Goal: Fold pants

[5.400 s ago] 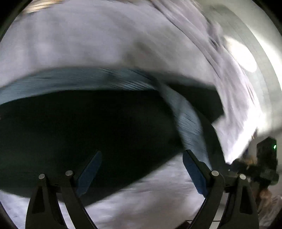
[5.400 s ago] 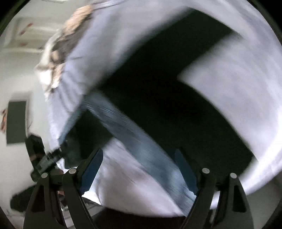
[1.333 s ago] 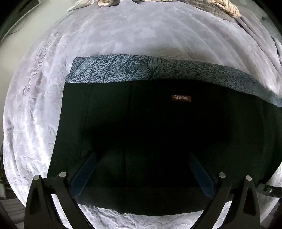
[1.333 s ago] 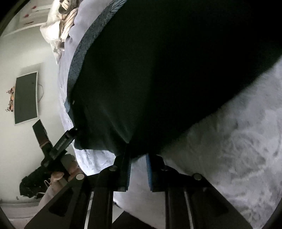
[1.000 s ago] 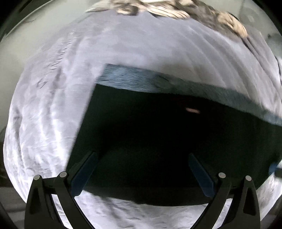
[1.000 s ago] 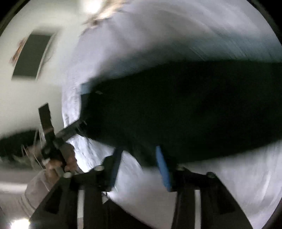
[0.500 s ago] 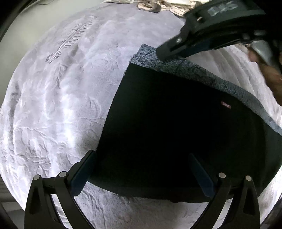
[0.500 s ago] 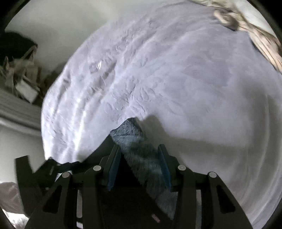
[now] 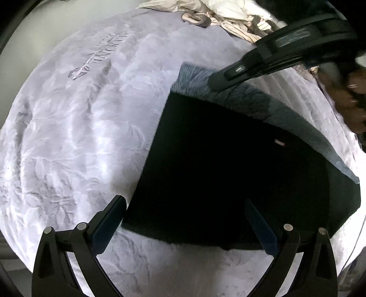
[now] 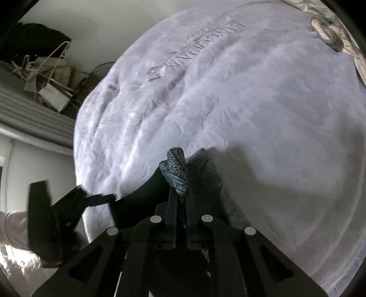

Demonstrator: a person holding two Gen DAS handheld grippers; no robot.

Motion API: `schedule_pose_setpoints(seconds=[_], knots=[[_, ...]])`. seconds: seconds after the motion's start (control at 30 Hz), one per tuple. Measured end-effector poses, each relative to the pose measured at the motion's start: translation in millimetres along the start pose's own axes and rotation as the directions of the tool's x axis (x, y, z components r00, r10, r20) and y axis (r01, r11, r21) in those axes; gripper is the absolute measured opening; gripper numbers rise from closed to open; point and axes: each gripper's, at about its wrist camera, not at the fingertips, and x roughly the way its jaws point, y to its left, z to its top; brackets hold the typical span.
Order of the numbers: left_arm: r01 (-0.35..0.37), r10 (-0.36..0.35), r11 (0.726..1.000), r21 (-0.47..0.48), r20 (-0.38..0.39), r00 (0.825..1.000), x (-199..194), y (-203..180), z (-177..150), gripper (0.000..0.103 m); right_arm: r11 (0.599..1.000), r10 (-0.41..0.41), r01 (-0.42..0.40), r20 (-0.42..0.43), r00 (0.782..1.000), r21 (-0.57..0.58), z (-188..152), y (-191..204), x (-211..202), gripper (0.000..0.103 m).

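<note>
Dark folded pants (image 9: 228, 171) lie flat on a lilac blanket (image 9: 80, 137), their blue-grey patterned waistband (image 9: 286, 114) along the far edge. My left gripper (image 9: 185, 203) hangs open above the pants' near left corner, its fingers touching nothing. My right gripper (image 9: 219, 80) reaches in from the upper right to the waistband's far left corner. In the right wrist view its jaws are closing tight, and the right gripper (image 10: 179, 192) is pinched on a raised fold of waistband (image 10: 176, 166). The left gripper (image 10: 100, 198) shows at the left there.
A heap of pale clothes (image 9: 228, 13) lies at the blanket's far edge. A person's hand (image 9: 352, 102) holds the right gripper's handle. Beyond the bed's edge are bags and clutter on a shelf (image 10: 50, 96). Bare blanket (image 10: 251, 102) spreads ahead of the right gripper.
My right gripper swung from the pants' near edge to the far waistband corner and shut on it, lifting a fold. My left gripper drifted toward the pants' left edge, still open.
</note>
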Motion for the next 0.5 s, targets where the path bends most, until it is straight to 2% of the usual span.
schedule_pose_setpoints(seconds=[0.1,0.13,0.2,0.23,0.33,0.4,0.47,0.5], knots=[[-0.004,0.004,1.000,-0.011,0.008,1.000,-4,-1,4,0.103,0.994,-0.095,0.097,-0.040,0.995,0.044,5,-17,33,0.006],[-0.013,0.013,1.000,-0.015,0.018,1.000,-6,-4,9,0.103,0.990,-0.110,0.113,-0.041,0.993,0.090,4,-25,43,0.008],[-0.021,0.022,1.000,-0.023,0.026,0.999,-4,-8,18,0.103,0.981,-0.088,0.086,0.002,0.996,0.177,1,-32,40,0.013],[-0.029,0.030,0.999,-0.029,0.022,0.999,-1,-9,21,0.103,0.973,-0.080,0.071,0.032,0.996,0.220,-3,-34,32,0.019],[-0.081,0.080,0.996,-0.035,-0.045,0.996,24,-14,25,0.103,0.964,-0.093,0.067,0.091,0.991,0.257,-23,-29,-3,0.020],[-0.062,0.058,0.996,-0.067,-0.061,0.996,32,-8,21,0.103,0.960,-0.068,0.031,0.124,0.990,0.277,-42,-26,-18,0.020],[-0.065,0.062,0.996,-0.061,-0.049,0.997,32,-8,19,0.103,0.947,-0.037,0.004,0.097,0.995,0.323,-59,-29,-14,0.020],[-0.072,0.070,0.996,-0.051,-0.048,0.996,32,-9,19,0.103,0.940,-0.061,0.038,0.060,0.996,0.339,-68,-33,-3,0.020]])
